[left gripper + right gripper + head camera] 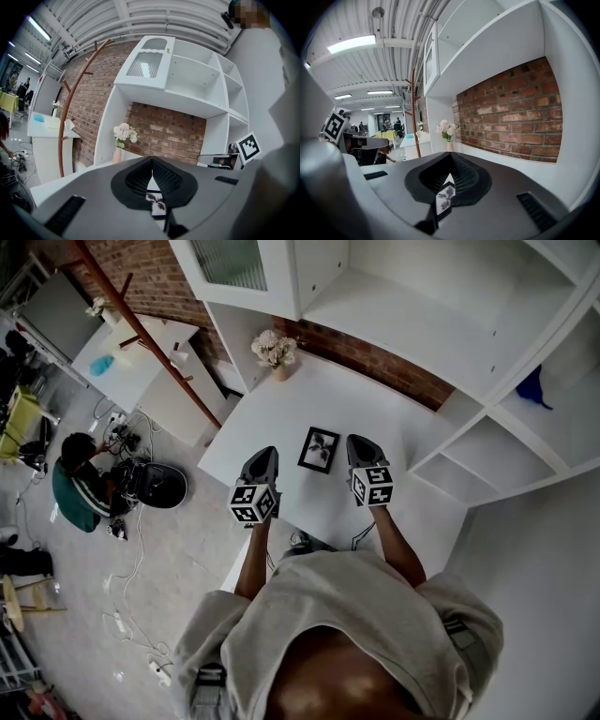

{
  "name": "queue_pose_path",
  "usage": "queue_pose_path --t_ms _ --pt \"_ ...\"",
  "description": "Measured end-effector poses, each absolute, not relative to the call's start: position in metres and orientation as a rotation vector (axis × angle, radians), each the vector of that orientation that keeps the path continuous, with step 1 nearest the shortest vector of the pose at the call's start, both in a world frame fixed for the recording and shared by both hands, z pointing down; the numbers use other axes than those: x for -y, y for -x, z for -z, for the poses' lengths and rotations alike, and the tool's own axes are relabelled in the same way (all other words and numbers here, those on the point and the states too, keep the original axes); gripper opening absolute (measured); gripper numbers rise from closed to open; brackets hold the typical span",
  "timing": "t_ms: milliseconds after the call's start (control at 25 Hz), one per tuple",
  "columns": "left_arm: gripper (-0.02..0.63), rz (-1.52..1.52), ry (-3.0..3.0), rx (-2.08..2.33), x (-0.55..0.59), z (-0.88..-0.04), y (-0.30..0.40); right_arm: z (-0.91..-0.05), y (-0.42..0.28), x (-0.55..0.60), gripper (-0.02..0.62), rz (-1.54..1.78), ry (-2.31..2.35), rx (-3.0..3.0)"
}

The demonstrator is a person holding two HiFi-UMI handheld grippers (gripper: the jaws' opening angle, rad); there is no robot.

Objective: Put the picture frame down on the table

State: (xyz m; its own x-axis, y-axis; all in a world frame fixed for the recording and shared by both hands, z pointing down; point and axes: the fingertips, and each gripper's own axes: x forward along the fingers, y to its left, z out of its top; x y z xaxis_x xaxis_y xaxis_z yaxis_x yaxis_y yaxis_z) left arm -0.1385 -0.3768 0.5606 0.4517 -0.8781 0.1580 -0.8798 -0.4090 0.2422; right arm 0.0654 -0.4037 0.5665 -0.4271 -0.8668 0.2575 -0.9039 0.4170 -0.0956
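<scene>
The left gripper (pixel 265 455) has its jaws together at the tips, and they hold nothing. The right gripper (pixel 358 442) is the same: jaws together, empty. The frame (pixel 319 449) is on the white table (pixel 361 395), at the centre of the head view, between the two grippers and apart from both.

A vase of flowers (pixel 275 352) stands at the table's far edge, above the frame. White shelves (pixel 487 362) fill the upper right.

Each gripper view shows a strip of the frame (pixel 156 205) (pixel 445 197) through the gap below the tips. Whether it lies flat or leans, I cannot tell.
</scene>
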Motion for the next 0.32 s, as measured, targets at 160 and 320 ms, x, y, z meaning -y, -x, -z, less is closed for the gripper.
queue_pose_path --t_ms 160,320 --pt "0.017 -0.009 -2.417 1.505 0.378 -0.5615 0.1404 -0.567 -0.0639 0.4043 0.023 -0.327 -1.578 2.497" --pt "0.017 -0.011 -2.417 1.503 0.3785 -0.5623 0.143 -0.5672 -0.0617 0.4048 0.023 -0.322 -1.577 2.492"
